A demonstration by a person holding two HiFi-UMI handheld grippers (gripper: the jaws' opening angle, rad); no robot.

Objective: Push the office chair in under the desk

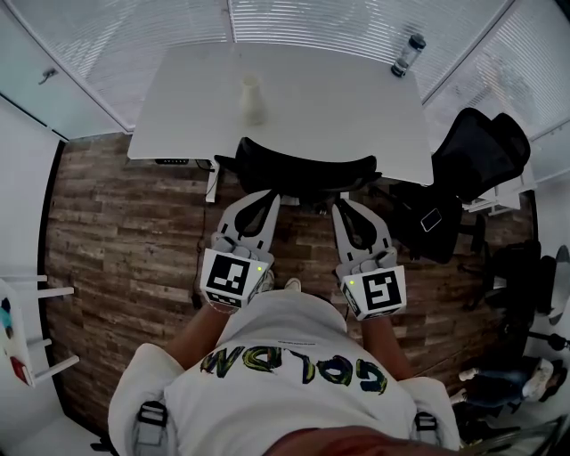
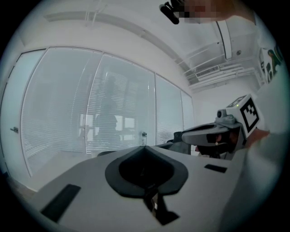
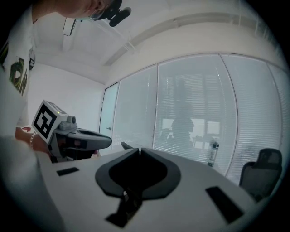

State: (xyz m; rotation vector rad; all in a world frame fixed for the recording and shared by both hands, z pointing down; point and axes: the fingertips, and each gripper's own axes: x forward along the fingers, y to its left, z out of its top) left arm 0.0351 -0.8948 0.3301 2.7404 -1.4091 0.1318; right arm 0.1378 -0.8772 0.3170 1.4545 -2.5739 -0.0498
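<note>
Two hand-held grippers (image 1: pixel 265 194) (image 1: pixel 344 204), one office chair (image 1: pixel 307 169)

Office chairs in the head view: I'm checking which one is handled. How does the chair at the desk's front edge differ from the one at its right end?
The front chair is pushed up to the desk, partly under its top; the right chair stands beside the desk's end, by the blinds. The front chair shows only a narrow curved backrest; the right chair shows its broad back. Both are black.
</note>
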